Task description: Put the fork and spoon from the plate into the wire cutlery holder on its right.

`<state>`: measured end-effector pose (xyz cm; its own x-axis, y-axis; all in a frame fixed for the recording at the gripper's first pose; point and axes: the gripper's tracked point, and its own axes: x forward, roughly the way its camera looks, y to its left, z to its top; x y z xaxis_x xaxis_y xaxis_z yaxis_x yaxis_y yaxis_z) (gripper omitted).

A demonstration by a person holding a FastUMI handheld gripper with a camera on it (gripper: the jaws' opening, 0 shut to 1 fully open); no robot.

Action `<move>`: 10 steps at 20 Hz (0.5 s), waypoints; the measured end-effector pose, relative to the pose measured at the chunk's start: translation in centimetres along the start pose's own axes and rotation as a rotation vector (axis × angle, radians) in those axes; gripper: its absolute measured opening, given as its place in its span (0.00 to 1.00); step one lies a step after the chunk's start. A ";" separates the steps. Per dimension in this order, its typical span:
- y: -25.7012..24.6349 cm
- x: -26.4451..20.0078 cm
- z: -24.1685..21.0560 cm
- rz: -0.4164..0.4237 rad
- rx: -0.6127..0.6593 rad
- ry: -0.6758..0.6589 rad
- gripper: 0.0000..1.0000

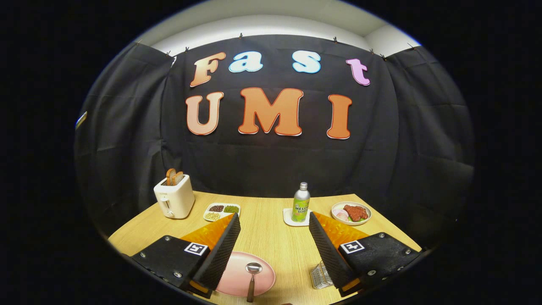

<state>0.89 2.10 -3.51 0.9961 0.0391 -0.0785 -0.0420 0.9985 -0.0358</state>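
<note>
Above the spoon, tool wide open, empty.

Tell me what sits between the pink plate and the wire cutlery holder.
Only bare wooden table separates the pink plate from the wire cutlery holder, seen in the gripper view. The gripper hangs open above them.

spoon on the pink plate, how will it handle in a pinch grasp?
The spoon looks rigid and light. Its shiny bowl suggests a slippery surface. Lying flat on the smooth pink plate, it may slide or pivot; the gripper hangs open above.
</note>
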 end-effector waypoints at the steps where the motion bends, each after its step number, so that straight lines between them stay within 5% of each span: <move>1: 0.1 0.1 -0.6 0.001 -0.006 0.013 0.98; 10: 0.9 1.0 -7.1 0.009 -0.045 0.150 0.98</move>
<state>1.25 2.71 -10.69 0.9732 0.0386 -0.2269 -0.0579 0.9952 -0.0790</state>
